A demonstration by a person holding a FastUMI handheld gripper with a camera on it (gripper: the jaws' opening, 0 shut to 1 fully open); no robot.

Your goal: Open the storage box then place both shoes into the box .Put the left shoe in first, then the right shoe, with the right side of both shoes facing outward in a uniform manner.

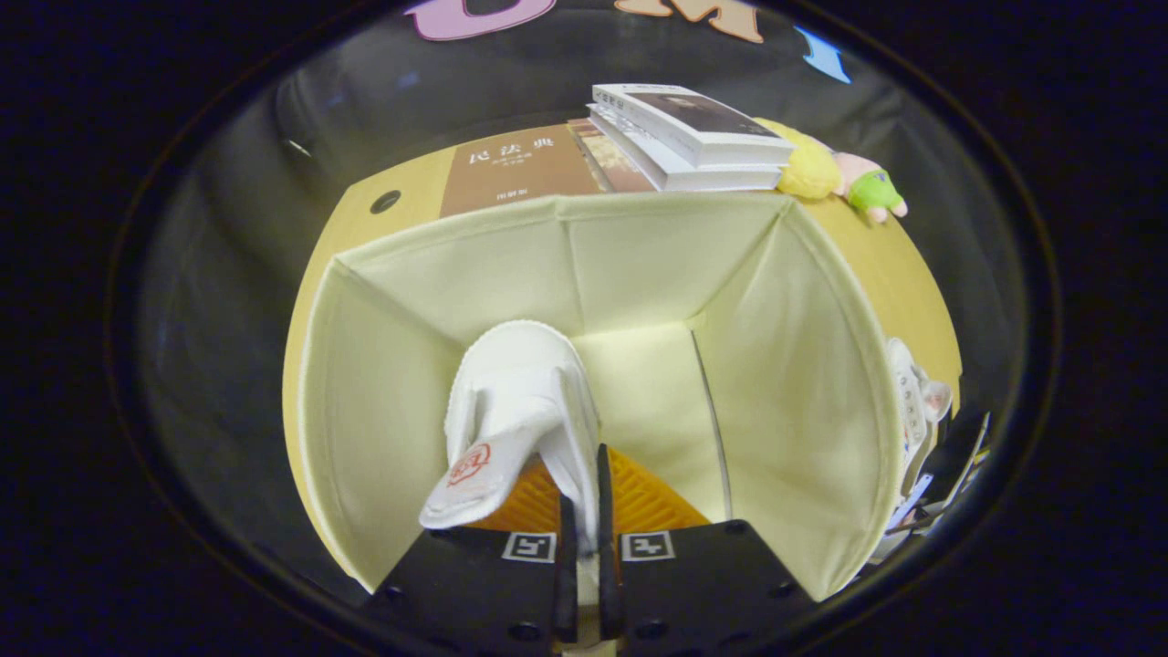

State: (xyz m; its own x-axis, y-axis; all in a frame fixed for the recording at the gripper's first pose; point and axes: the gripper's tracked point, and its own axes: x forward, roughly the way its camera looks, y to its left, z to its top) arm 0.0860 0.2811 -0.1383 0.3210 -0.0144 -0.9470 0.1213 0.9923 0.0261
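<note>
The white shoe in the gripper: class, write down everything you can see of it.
The white shoe looks like soft fabric, with a textured rim around its rounded end and a red round mark on a flap near the gripper. It hangs inside the open cream box, above the box floor, rounded end pointing away into the box. The gripper fingers, close together, pinch its edge on both sides. Whether it touches the box cannot be told. Its sole is hidden.

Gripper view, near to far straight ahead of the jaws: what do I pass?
Gripper shut on the white shoe → storage box floor and back wall → brown book flat on the table → booth wall.
</note>
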